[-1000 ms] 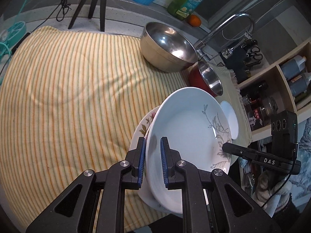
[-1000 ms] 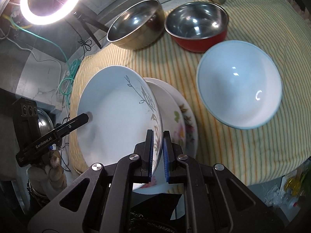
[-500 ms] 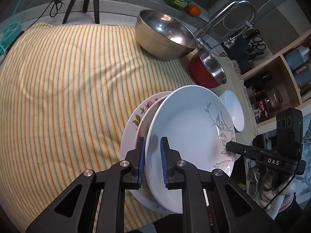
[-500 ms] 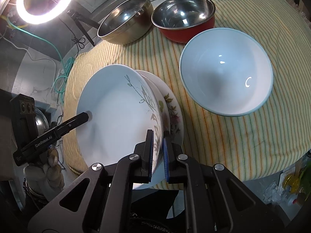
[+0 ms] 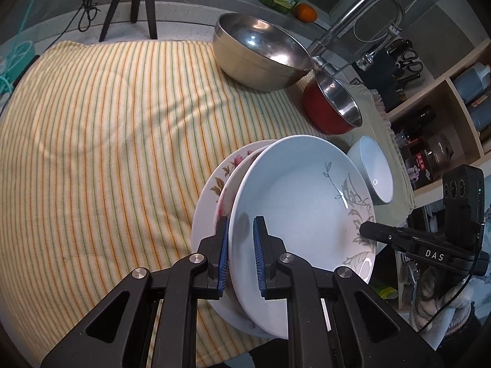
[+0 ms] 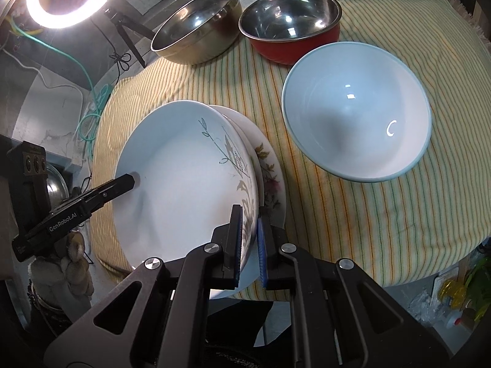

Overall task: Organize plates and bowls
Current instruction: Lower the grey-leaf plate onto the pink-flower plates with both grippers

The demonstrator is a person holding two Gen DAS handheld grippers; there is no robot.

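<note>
While both grippers pinch opposite rims of the leaf-print plate, left gripper and right gripper nearly closed, it sits tilted over the floral plate; white bowl, red bowl, steel bowl beyond on the striped cloth.

Left claw and right claw both clamped, angled downward.

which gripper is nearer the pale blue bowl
Right. The right gripper clamps the plate rim on the side facing the bowl; the left gripper clamps the opposite rim, the plate between it and the bowl.
</note>
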